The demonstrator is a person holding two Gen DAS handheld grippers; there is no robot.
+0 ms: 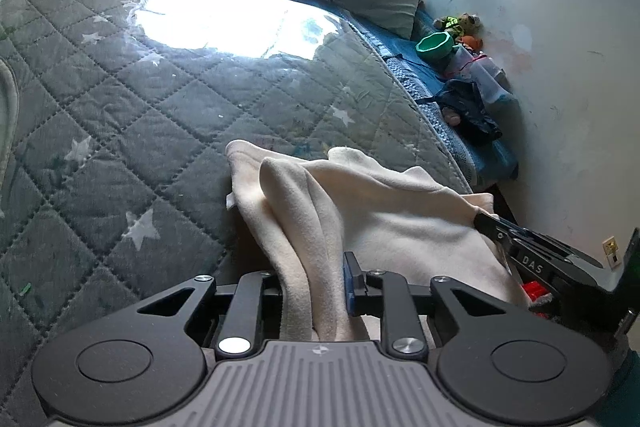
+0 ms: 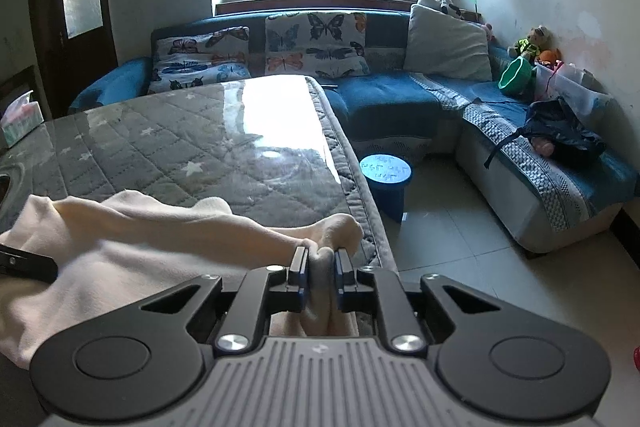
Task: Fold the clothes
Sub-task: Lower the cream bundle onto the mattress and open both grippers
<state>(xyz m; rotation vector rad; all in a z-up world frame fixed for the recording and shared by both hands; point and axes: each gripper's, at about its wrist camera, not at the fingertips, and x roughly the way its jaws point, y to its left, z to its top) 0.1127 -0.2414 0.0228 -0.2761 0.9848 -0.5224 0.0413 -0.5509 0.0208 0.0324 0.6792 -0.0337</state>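
Note:
A cream fleece garment (image 1: 380, 211) hangs bunched between both grippers, over the near end of a table covered with a grey quilted star-print cloth (image 1: 120, 107). My left gripper (image 1: 314, 287) is shut on a thick vertical fold of it. In the left wrist view, my right gripper (image 1: 486, 221) pinches the garment's far right corner. In the right wrist view, the right gripper (image 2: 322, 267) is shut on a bunched corner of the garment (image 2: 140, 259) near the table's right edge (image 2: 360, 187). One black finger (image 2: 28, 263) of the left gripper shows at the left edge.
A blue sofa (image 2: 392, 91) with butterfly cushions (image 2: 316, 43) runs behind and to the right of the table. On it lie a green bowl (image 2: 516, 75), toys and a dark garment (image 2: 560, 131). A blue stool (image 2: 386, 171) stands on the tiled floor. A tissue box (image 2: 20, 119) sits far left.

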